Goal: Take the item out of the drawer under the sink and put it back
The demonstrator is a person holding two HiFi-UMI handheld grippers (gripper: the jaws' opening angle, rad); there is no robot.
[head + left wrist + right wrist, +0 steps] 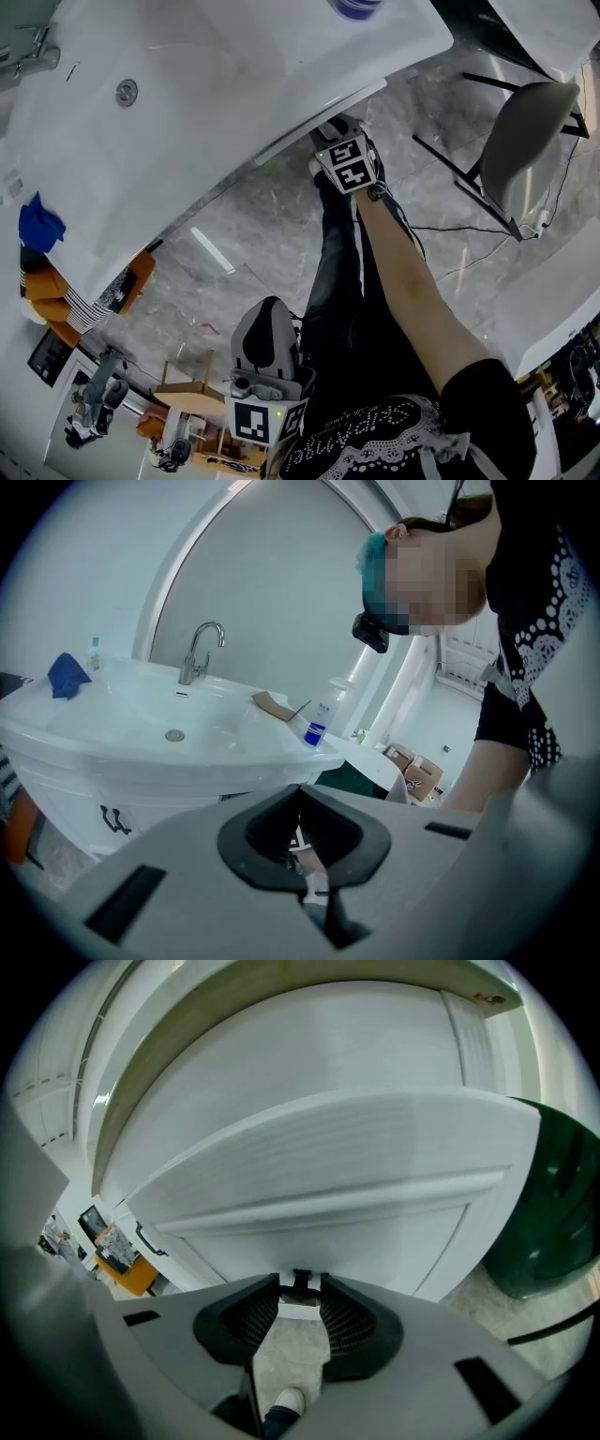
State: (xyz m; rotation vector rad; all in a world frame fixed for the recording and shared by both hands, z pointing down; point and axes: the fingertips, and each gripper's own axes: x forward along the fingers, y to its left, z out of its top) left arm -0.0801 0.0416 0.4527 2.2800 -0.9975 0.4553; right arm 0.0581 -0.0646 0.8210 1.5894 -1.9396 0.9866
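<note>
I judge this to be the opening step: the drawer is not yet drawn out, and nothing has been taken from it. My right gripper is tucked in below the rim of the white ceramic washbasin. Its own view faces the white panelled drawer front of the cabinet under the basin. The small dark bar handle lies crosswise between the jaws at their tips. They have narrowed onto it and seem to touch both ends, so I take the handle as gripped.

The drawer front sits flush and closed, so the item stays hidden. I suppose it is inside, but no view shows it.

Next comes a straight pull back toward me along the drawer's line of travel, keeping the jaws level so the short bar does not slip out sideways. Once the drawer is open I must let go of the handle and reach in.

My bare right forearm is stretched forward and downward, nearly straight, above the grey marble floor. My left gripper hangs low and close to my body, well apart from the cabinet. Its jaws are together with nothing held, and it points up toward the basin.
</note>
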